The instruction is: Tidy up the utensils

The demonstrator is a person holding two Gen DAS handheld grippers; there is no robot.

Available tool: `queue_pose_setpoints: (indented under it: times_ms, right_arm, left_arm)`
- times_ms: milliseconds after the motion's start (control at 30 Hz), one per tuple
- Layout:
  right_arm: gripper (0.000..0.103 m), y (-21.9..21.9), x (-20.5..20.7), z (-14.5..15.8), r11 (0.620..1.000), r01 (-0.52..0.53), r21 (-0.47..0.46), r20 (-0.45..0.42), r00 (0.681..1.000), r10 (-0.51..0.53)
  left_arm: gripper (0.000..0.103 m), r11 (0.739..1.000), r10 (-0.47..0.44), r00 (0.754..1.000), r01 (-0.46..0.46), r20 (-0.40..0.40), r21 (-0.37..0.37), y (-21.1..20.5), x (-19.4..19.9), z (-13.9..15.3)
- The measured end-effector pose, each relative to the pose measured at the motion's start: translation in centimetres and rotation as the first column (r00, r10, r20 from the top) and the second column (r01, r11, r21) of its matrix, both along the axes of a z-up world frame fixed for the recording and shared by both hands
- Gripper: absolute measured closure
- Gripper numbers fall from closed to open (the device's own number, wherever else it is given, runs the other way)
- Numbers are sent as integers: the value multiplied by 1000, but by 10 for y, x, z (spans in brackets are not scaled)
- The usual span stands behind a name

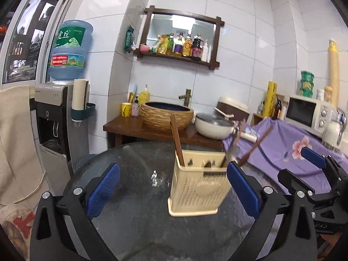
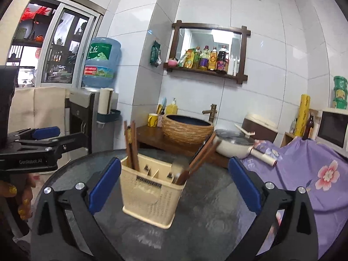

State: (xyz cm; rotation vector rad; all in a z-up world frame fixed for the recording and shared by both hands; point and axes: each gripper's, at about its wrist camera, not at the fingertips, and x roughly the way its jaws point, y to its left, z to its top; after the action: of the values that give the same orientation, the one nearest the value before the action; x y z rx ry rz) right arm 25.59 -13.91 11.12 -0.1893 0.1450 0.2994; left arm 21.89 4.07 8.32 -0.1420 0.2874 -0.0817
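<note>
On the round dark table [image 2: 206, 228]: one cream caddy [image 2: 152, 195], upright, chopsticks [image 2: 131, 145] in its left compartment, more utensils [image 2: 195, 161] leaning rightward out of its right. Right tool [image 2: 174, 187]: spread to full width, empty, caddy dead ahead between its fingers, untouched. Left tool [image 1: 173, 190]: likewise wide and empty, caddy ahead and right of centre, close by the right finger [image 1: 243, 191]. Long axes of utensils near vertical; the right tool judged better lined up.

Your left gripper [image 1: 173, 184] and right gripper [image 2: 175, 187] share black angular frames, silver round screws and textured blue pads [image 2: 104, 184]; white "GenRobot.AI" lettering marks one, and your fingernails [image 2: 12, 189] wear glittery yellow polish.
</note>
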Motion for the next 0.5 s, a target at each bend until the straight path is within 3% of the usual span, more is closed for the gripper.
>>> queue_pose_setpoints:
  times_ms: [200, 300, 400, 500]
  right_arm:
    - [6, -24, -30, -64, 998, 32, 57, -156, 987, -22]
    - [6, -37, -41, -104, 996, 58, 67, -240, 970, -40]
    - [6, -50, -67, -144, 996, 58, 75, -314, 949, -31]
    - [6, -59, -101, -155, 993, 42, 109, -319, 948, -5]
  left_arm:
    - [6, 998, 4, 991, 5, -132, 70, -5, -30, -68]
    - [6, 999, -2, 980, 11, -197, 44, -3, -52, -99]
    - [6, 1000, -20, 978, 24, -207, 18, -5, -77, -111]
    - [6, 999, -15, 987, 23, -163, 46, -14, -108, -107]
